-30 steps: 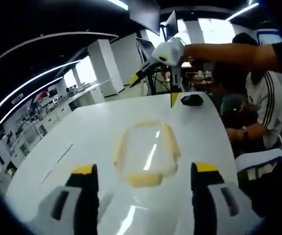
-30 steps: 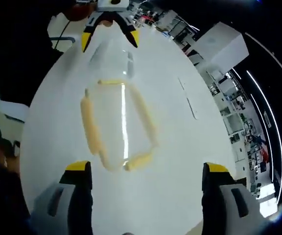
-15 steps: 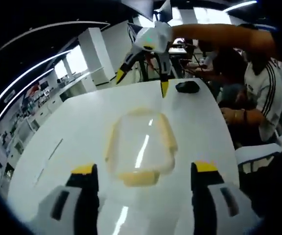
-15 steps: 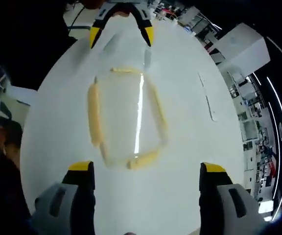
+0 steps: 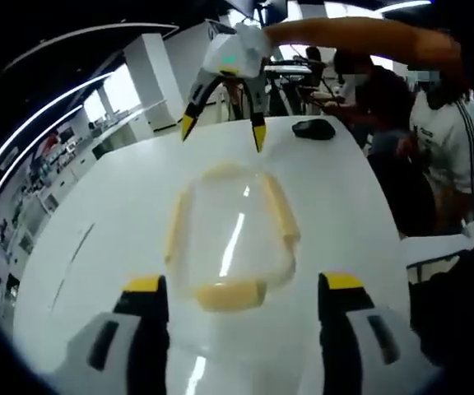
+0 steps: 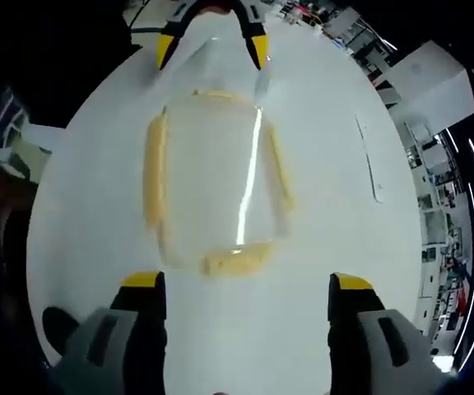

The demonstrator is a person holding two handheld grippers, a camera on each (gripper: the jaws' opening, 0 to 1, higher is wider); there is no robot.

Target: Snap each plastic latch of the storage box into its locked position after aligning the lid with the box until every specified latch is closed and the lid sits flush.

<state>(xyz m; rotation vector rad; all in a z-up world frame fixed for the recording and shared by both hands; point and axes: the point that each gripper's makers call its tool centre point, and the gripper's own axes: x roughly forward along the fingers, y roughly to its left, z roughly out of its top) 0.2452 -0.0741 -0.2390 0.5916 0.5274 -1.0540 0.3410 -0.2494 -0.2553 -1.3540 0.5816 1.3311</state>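
Between the two grippers sits the clear plastic storage box with pale yellow latches (image 5: 230, 239), flat on the white tabletop (image 5: 113, 222), lid on as far as I can tell. Left gripper (image 5: 239, 284) has its yellow-tipped fingers (image 5: 145, 285) spread wide, grasping nothing, and the near short-end yellow latch (image 5: 230, 294) lies right between them, just ahead of the tips. Same deal from the other end: right gripper (image 6: 239, 284) is wide apart and empty, with the opposite end latch (image 6: 237, 259) just past its fingers (image 6: 143, 281).

Can't really tell which latches are snapped, the clear plastic plus glare hides the seams.

What could go wrong: box looks light and the table's slick, so pushing one end latch without the other gripper bracing probably just skates it away. Pressing off-centre could tip the lid crooked too, so it wouldn't sit flush. There's a black mouse-like object (image 5: 314, 127) beyond the right gripper's fingers, well clear.
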